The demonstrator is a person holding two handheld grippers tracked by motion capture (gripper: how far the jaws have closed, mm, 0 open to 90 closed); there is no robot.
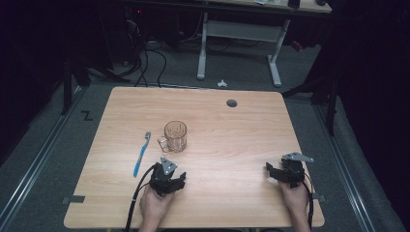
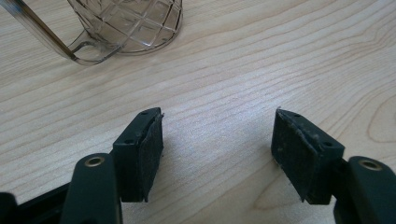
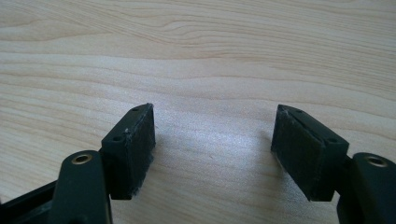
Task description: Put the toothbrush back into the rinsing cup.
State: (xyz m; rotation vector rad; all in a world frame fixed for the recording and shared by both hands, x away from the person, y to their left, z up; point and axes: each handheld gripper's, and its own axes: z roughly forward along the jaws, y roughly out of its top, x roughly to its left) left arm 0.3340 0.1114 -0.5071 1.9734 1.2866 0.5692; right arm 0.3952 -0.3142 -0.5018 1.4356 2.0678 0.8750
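A clear glass mug (image 1: 175, 136) with a cut diamond pattern stands upright left of the middle of the wooden table (image 1: 232, 140); its handle faces the near left. A blue toothbrush (image 1: 141, 153) lies flat to the mug's left. My left gripper (image 1: 173, 175) rests low over the table just in front of the mug, jaws wide open with bare wood between them. In the left gripper view the mug (image 2: 128, 25) sits beyond the open left gripper (image 2: 217, 137). My right gripper (image 1: 274, 170) is near the table's right front, and in its own view the right gripper (image 3: 214, 135) stands open over bare wood.
A round grey cable port (image 1: 231, 103) sits in the table's far right part. Behind the table stands a white desk frame (image 1: 239, 41) with cables on the grey floor. A cable (image 1: 135, 198) trails from the left gripper over the front edge.
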